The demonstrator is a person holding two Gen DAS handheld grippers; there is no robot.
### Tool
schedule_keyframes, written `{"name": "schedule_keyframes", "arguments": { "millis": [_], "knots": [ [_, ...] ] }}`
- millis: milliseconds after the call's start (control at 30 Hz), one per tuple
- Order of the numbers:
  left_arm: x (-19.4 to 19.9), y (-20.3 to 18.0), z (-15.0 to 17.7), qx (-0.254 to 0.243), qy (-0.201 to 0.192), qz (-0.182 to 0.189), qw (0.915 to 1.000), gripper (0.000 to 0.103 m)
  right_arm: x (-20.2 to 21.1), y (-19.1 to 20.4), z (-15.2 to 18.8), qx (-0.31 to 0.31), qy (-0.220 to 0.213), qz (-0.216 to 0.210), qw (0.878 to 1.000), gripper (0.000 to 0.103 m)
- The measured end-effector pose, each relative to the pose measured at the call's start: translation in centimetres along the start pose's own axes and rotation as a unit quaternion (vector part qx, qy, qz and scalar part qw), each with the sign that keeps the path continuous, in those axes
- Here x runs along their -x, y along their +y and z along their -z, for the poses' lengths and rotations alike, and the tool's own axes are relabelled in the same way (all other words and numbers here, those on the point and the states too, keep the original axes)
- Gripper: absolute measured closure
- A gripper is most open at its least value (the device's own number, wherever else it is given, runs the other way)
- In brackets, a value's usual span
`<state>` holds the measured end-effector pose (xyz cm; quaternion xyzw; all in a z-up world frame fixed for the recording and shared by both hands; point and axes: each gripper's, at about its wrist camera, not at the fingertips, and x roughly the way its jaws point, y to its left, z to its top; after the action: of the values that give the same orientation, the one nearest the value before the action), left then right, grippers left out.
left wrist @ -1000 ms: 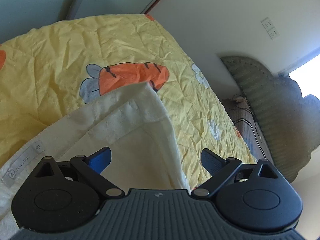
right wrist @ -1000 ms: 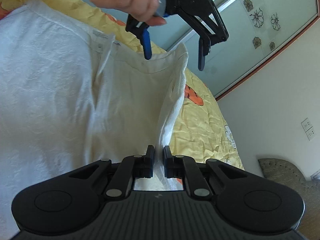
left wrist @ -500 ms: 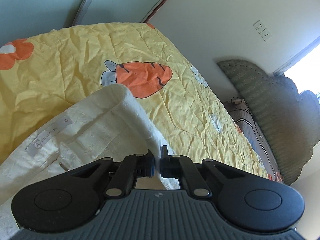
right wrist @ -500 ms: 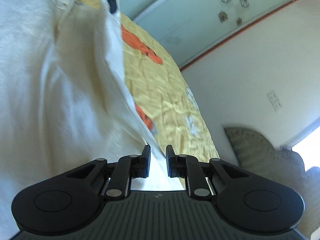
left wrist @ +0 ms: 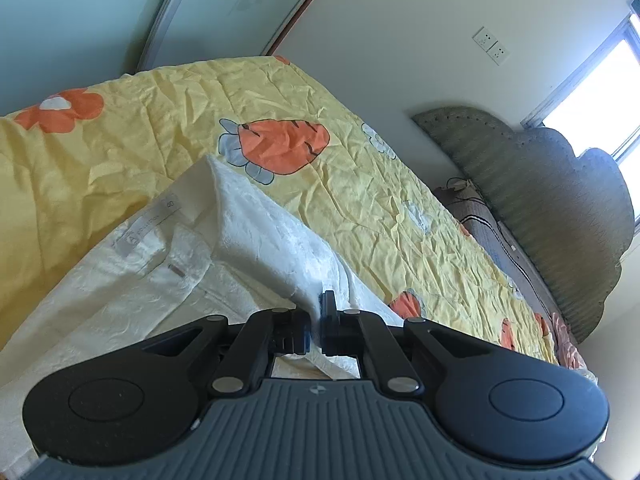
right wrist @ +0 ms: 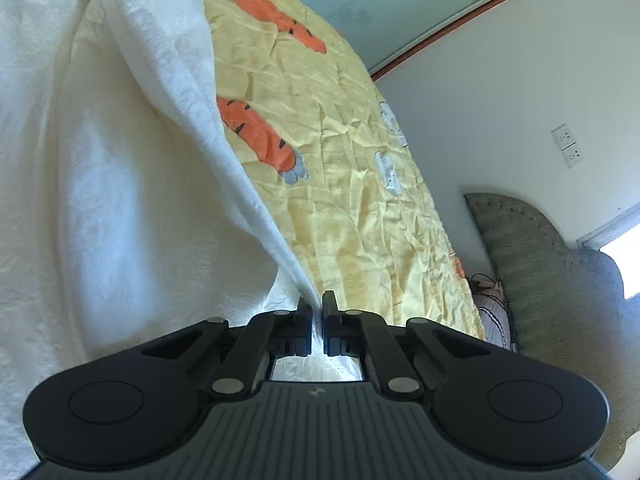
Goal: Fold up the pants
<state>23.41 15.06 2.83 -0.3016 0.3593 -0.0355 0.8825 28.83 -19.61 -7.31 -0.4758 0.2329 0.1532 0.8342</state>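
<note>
Both grippers clamped on cloth right now. Left gripper [left wrist: 316, 326]: jaws pinched nearly together w/ a fold of the white pants [left wrist: 168, 280] caught between them, up by the waistband; the label [left wrist: 146, 224] sits off at 10 o'clock from the tips. Right gripper [right wrist: 318, 326]: same story, jaws all but closed on a raised edge of the pants [right wrist: 120, 160], further down the garment I'd guess.

Key relation: from the right tips the held edge climbs away toward 11 o'clock, bulk of fabric spread from 9 to 11, bare yellow bedspread [right wrist: 352, 184] from 12 to 2. In the left view the edge also runs off toward 11, bedspread [left wrist: 380, 208] open at 1 to 2.

So the long axis prob. lies between the two grips, neither nearer. The fold likely carries this edge across, both moving together or it skews.
</note>
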Motion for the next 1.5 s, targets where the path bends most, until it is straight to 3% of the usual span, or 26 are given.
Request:
{"name": "schedule_keyframes", "arguments": {
  "millis": [100, 233, 333, 500, 667, 767, 833, 867, 1000, 1100, 1167, 1200, 1300, 1367, 1433, 1467, 1500],
  "knots": [
    [3.1, 1.5, 0.8, -0.012, -0.01, 0.019, 0.9997, 0.099, 6.3, 0.4, 0.1, -0.028, -0.034, 0.021, 0.999, 0.099],
    [6.9, 4.4, 2.6, -0.031, 0.003, 0.052, 0.9982, 0.099, 17.1, 3.4, 1.5, -0.054, -0.089, 0.0, 0.995, 0.099],
    [8.2, 6.4, 4.8, -0.041, 0.025, 0.037, 0.9982, 0.099, 21.5, 7.5, 2.7, -0.061, -0.097, -0.038, 0.993, 0.1],
    [7.9, 8.4, 7.4, -0.048, 0.05, -0.015, 0.9975, 0.099, 21.3, 12.2, 4.0, -0.101, -0.074, -0.09, 0.988, 0.099],
    [9.6, 7.9, 7.6, -0.075, 0.032, -0.025, 0.9963, 0.099, 22.7, 12.1, 4.1, -0.127, -0.079, -0.085, 0.985, 0.1],
    [8.6, 7.6, 8.3, -0.1, 0.036, -0.049, 0.9932, 0.098, 21.5, 12.8, 4.8, -0.141, -0.063, -0.106, 0.982, 0.1],
    [7.8, 8.1, 8.7, -0.092, 0.048, -0.064, 0.9925, 0.098, 20.8, 13.7, 4.8, -0.137, -0.062, -0.094, 0.984, 0.099],
    [7.8, 8.3, 8.7, -0.084, 0.049, -0.063, 0.9932, 0.096, 20.8, 13.9, 4.5, -0.14, -0.059, -0.088, 0.985, 0.098],
    [9.5, 8.1, 7.8, -0.083, 0.037, -0.083, 0.9924, 0.073, 21.7, 14.1, 4.6, -0.153, -0.05, -0.081, 0.984, 0.094],
    [11.1, 7.2, 7.4, -0.094, 0.015, -0.11, 0.9894, 0.073, 23.2, 13.0, 5.5, -0.173, -0.054, -0.095, 0.979, 0.084],
    [12.2, 6.4, 7.2, -0.095, -0.012, -0.141, 0.9854, 0.072, 24.4, 10.6, 7.1, -0.241, -0.069, -0.116, 0.961, 0.071],
    [12.7, 5.9, 7.2, -0.095, -0.025, -0.15, 0.9838, 0.072, 24.9, 9.4, 8.1, -0.278, -0.077, -0.117, 0.95, 0.07],
    [13.0, 3.1, 7.6, -0.128, -0.048, -0.138, 0.9809, 0.072, 25.2, 6.3, 12.2, -0.373, -0.056, -0.066, 0.924, 0.07],
    [12.2, 0.1, 8.3, -0.175, -0.035, -0.088, 0.9801, 0.068, 24.5, 4.7, 15.7, -0.436, 0.001, -0.021, 0.9, 0.07],
    [10.5, -3.2, 10.0, -0.226, -0.004, -0.03, 0.9736, 0.062, 23.6, 4.0, 19.5, -0.488, 0.065, -0.007, 0.87, 0.07],
    [9.5, -4.8, 11.0, -0.252, 0.014, -0.001, 0.9676, 0.061, 23.4, 3.8, 21.4, -0.519, 0.093, 0.004, 0.85, 0.07],
    [8.6, -6.4, 12.2, -0.275, 0.037, 0.027, 0.9604, 0.061, 24.0, 3.4, 23.0, -0.554, 0.087, 0.017, 0.828, 0.07]
  ]
}}
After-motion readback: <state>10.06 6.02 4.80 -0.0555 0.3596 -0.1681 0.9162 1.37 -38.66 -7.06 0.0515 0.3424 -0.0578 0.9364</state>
